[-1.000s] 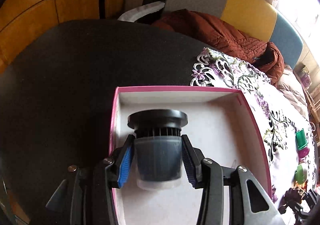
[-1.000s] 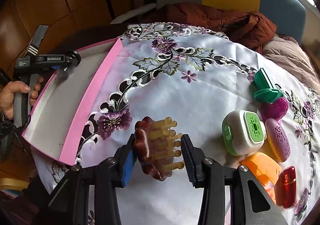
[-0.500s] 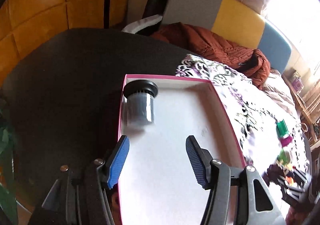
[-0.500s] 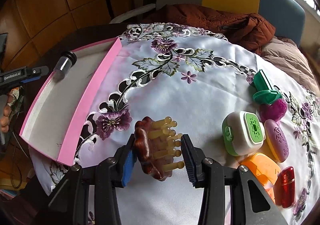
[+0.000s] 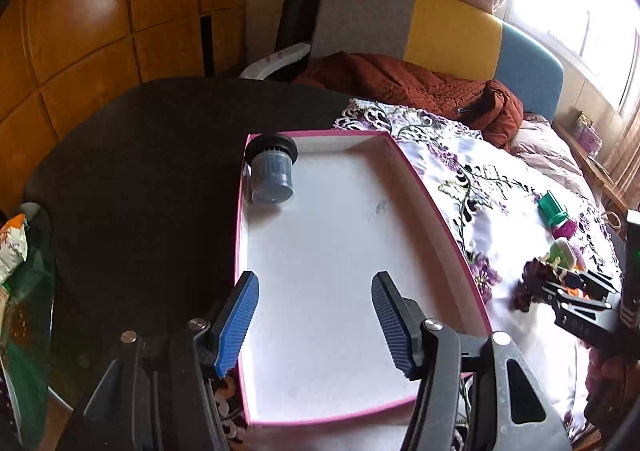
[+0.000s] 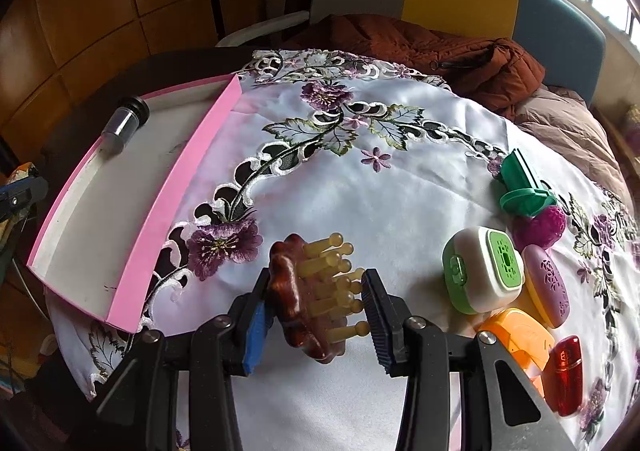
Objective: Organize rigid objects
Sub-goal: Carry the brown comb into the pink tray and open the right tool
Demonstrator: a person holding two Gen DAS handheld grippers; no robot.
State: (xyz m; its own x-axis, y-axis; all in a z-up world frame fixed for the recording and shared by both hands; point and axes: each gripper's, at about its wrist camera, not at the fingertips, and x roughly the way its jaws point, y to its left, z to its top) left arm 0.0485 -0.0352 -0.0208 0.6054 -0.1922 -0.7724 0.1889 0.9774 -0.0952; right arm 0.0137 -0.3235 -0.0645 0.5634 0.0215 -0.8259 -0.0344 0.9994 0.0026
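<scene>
Left gripper (image 5: 314,321) gapes empty over pink tray (image 5: 436,211) holding one jar (image 5: 272,175).

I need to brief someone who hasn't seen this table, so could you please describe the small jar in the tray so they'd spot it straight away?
Find the pink-rimmed tray beside the flowered tablecloth. In its far corner lies a small clear jar with a black ribbed cap. It is the tray's only item; the colourful pieces sit on the cloth.
</scene>
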